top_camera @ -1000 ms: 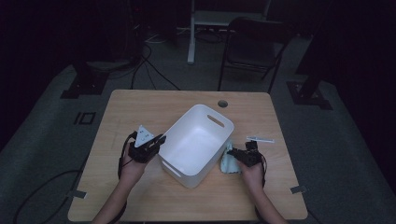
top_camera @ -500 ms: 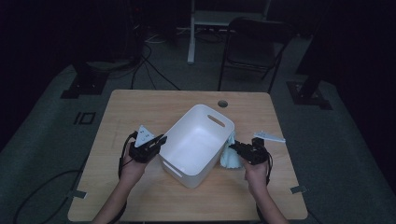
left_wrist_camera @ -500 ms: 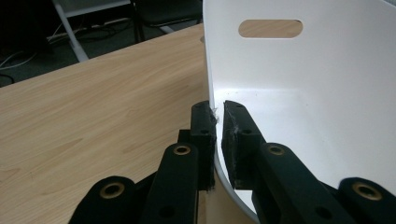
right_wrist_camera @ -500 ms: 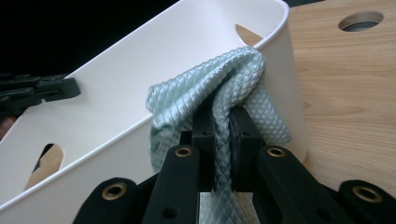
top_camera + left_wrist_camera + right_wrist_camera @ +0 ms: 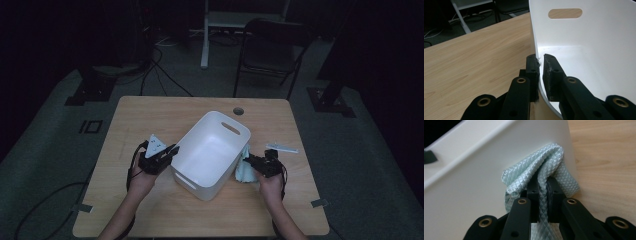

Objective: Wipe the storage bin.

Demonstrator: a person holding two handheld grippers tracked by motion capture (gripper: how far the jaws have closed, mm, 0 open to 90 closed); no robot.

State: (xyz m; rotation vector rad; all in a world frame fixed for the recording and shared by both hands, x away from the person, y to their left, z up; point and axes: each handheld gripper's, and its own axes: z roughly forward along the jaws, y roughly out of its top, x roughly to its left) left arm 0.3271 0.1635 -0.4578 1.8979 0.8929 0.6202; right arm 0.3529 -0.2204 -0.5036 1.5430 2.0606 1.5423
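A white plastic bin [image 5: 210,150] stands slantwise in the middle of the wooden table [image 5: 150,115]. My left gripper [image 5: 172,150] is shut on the bin's left wall. In the left gripper view its jaws [image 5: 539,62] pinch the thin rim, one inside and one outside the bin [image 5: 586,50]. My right gripper [image 5: 250,160] is shut on a pale green quilted cloth [image 5: 243,171], which is pressed against the outside of the bin's right wall. In the right gripper view the cloth [image 5: 544,160] bunches over the gripper [image 5: 542,182] against the white wall [image 5: 474,177].
A round cable hole [image 5: 238,110] lies near the table's far edge. Behind the table stand a dark folding chair [image 5: 270,50] and a white desk leg [image 5: 205,35]. Cables run across the floor at the left.
My right hand with the cloth has shifted slightly along the bin's right wall. The left gripper and the bin have stayed put.
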